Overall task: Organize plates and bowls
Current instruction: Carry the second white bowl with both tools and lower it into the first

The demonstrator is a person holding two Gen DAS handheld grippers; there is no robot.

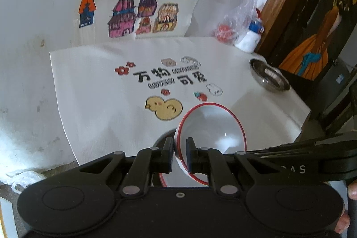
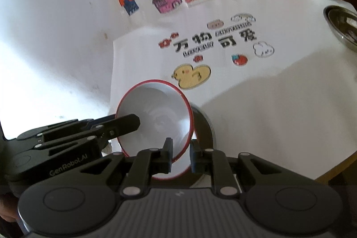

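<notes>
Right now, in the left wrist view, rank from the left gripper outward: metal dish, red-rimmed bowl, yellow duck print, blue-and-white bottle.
1. Red-rimmed bowl, clamped in the left gripper.
2. Yellow duck print, just ahead, slightly left.
3. Metal dish, right edge.
4. Blue-and-white bottle, far right corner.

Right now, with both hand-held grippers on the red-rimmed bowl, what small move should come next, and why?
Probably open the right hand-held gripper. The left hand-held gripper already pinches the tilted bowl's rim, so one hold looks enough to carry it toward the steel plate.

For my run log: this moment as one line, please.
left gripper: shut on red-rimmed bowl; right gripper: shut on same bowl; bowl: tilted
</notes>
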